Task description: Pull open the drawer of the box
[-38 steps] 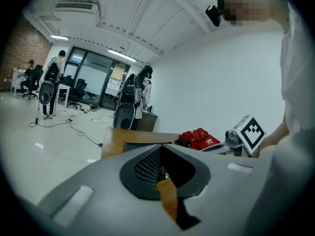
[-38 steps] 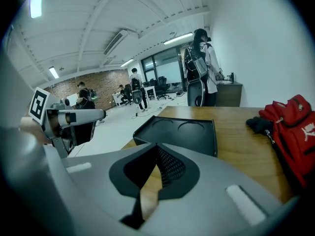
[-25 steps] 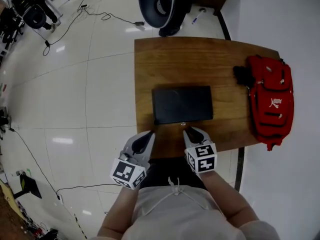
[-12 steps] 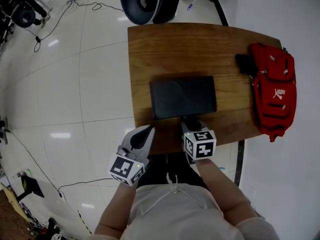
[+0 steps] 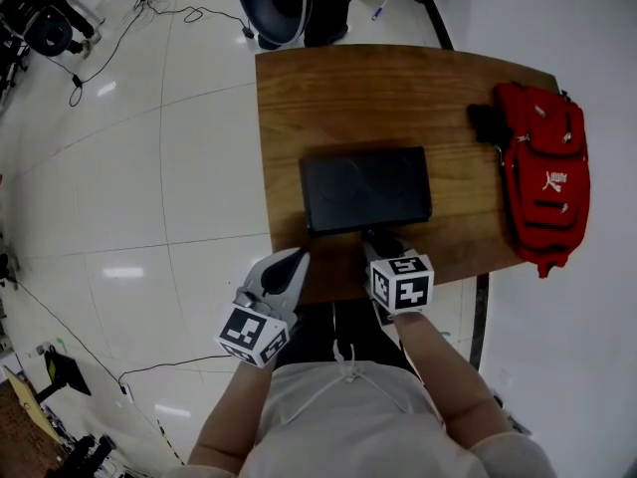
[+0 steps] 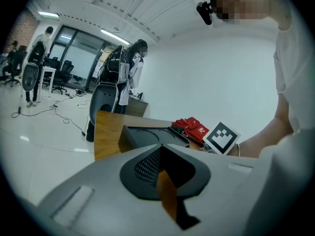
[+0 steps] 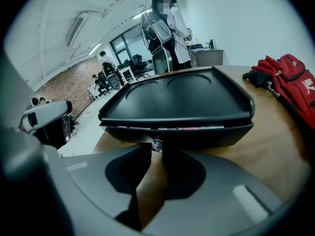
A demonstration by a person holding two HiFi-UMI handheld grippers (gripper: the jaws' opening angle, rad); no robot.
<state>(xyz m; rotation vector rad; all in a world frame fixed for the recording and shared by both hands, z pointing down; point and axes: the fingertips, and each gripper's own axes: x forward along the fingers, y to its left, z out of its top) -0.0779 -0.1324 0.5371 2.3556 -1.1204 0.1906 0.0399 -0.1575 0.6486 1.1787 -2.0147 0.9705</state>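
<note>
My right tongs [image 7: 158, 150] have just been closing and pinch the drawer knob [image 7: 157, 144] on the black box [image 5: 365, 189], at its six o'clock face, set to draw it toward me; left tongs [image 5: 297, 259] sit closed and empty at seven o'clock, clear of the drawer's path.

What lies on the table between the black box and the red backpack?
Head view: bare wooden table between black box and red backpack; only a small black item sits against the backpack's edge.
</note>
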